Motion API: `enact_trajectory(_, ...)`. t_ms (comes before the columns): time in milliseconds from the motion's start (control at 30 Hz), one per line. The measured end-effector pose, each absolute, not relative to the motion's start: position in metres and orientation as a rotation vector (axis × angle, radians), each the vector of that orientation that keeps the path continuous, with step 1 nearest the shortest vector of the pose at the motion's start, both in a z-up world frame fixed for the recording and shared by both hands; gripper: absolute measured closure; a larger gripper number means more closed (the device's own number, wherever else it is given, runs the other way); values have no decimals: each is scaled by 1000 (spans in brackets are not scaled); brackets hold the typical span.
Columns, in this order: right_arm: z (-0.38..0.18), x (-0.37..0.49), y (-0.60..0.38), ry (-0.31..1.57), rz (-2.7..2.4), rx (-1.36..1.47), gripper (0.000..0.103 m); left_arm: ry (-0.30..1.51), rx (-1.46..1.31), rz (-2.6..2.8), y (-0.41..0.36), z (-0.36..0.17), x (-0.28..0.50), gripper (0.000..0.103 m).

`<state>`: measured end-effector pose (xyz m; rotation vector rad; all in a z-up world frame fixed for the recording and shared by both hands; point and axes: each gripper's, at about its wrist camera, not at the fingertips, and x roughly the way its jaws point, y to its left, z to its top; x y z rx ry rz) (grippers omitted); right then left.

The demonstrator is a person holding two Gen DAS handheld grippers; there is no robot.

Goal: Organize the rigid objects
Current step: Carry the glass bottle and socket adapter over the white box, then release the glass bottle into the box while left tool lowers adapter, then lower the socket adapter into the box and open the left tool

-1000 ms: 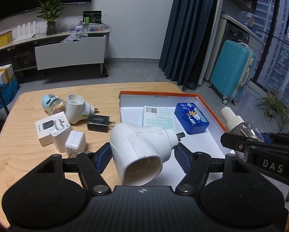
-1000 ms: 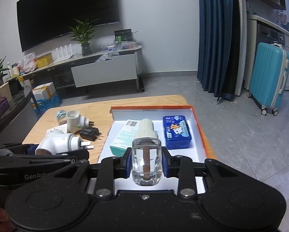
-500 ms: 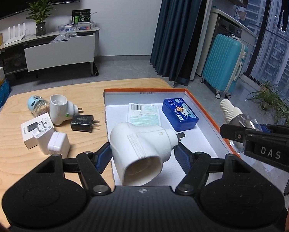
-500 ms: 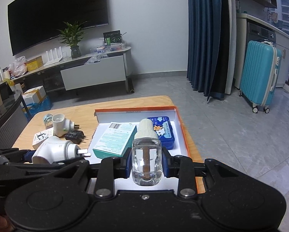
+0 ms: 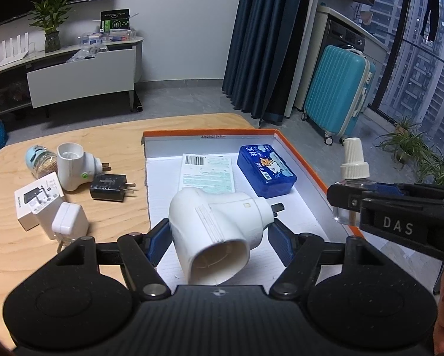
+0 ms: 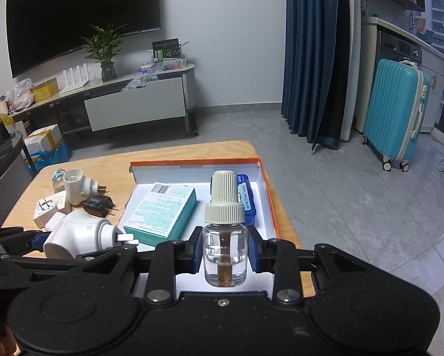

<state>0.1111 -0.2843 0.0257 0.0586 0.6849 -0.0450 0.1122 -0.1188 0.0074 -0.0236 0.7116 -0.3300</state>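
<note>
A white plug-in diffuser (image 5: 219, 231) is clamped between the blue pads of the left tool (image 5: 220, 241) and is held above the near part of an orange-edged box (image 5: 308, 166), with its metal prongs pointing away from the camera. A clear bottle (image 6: 225, 255) with a ribbed white cap is gripped upright by the right tool (image 6: 225, 252) over the right side of the same box. Inside the box a teal and white carton (image 6: 162, 210) is seen lying flat, and a blue case (image 5: 266, 170) lies just beside it on the right. On the wooden tabletop (image 5: 17, 249), left of the box, a second white diffuser (image 5: 73, 166), a black charger (image 5: 109, 187), a white adapter (image 5: 70, 223), a small white box (image 5: 32, 198) and a small jar (image 5: 41, 160) are grouped close together.
</note>
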Motion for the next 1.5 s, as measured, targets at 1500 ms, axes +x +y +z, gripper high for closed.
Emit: enact_trajectory(1500,46,110,-322,558,-109,101,56,743,-54,-472,-167,-6,145,24)
